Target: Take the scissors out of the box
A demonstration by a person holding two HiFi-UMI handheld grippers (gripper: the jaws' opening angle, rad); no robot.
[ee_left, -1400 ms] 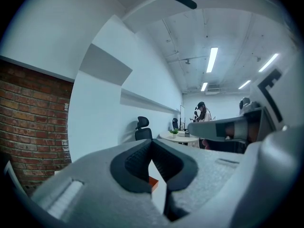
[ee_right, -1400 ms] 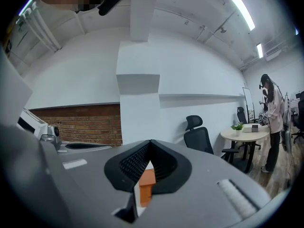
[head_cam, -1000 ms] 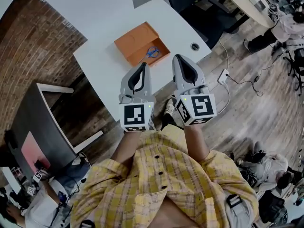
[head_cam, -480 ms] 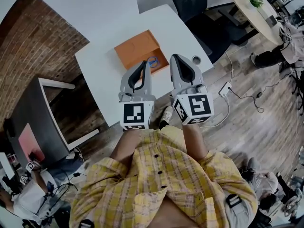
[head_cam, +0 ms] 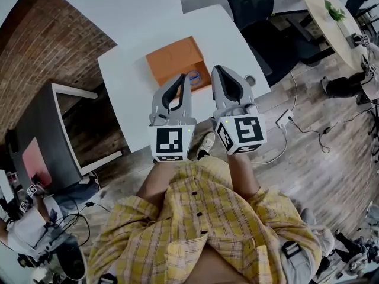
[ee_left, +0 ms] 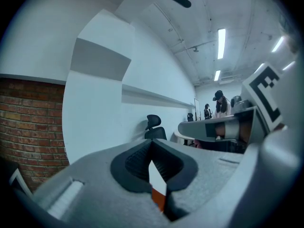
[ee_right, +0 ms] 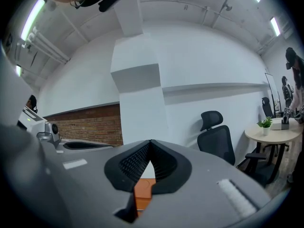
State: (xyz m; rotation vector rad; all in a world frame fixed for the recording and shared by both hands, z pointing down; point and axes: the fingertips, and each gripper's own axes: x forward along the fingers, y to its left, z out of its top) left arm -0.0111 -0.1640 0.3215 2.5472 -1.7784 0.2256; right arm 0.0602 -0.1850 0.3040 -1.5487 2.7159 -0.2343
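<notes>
Room: an office with a wood floor (head_cam: 323,149), a brick wall (head_cam: 50,46) off to the left claw's side, and a black chair (head_cam: 249,5) beyond both claws, past the far edge of the table.
Surface: a white table (head_cam: 127,84) lies ahead of and below both claws.
Left claw (head_cam: 185,77): held roughly level over the near part of the table, pointing away from the person. Its own view shows the jaws together at the tips (ee_left: 151,144) with nothing clamped; a sliver of orange shows through the gap below them.
Right claw (head_cam: 218,70): just beside the left one, side by side and pointing the same way. Its jaws are also together (ee_right: 151,144) and hold nothing; the same orange shows under the tips.
Box (head_cam: 174,61): orange, flat on the table, just ahead of and below the left claw's tip and slightly to the left of the right claw's tip. Neither claw touches it.
Scissors (head_cam: 193,76): blue handles showing at the end of the box nearest the claws, seen in the gap between the two tips from the head view. They lie in the box, untouched.
Person: a yellow plaid shirt (head_cam: 201,229) behind both claws and a shoe (head_cam: 207,142) on the floor below them.
Beyond: a round table (head_cam: 328,13) with a small plant, well off to the right claw's side.
</notes>
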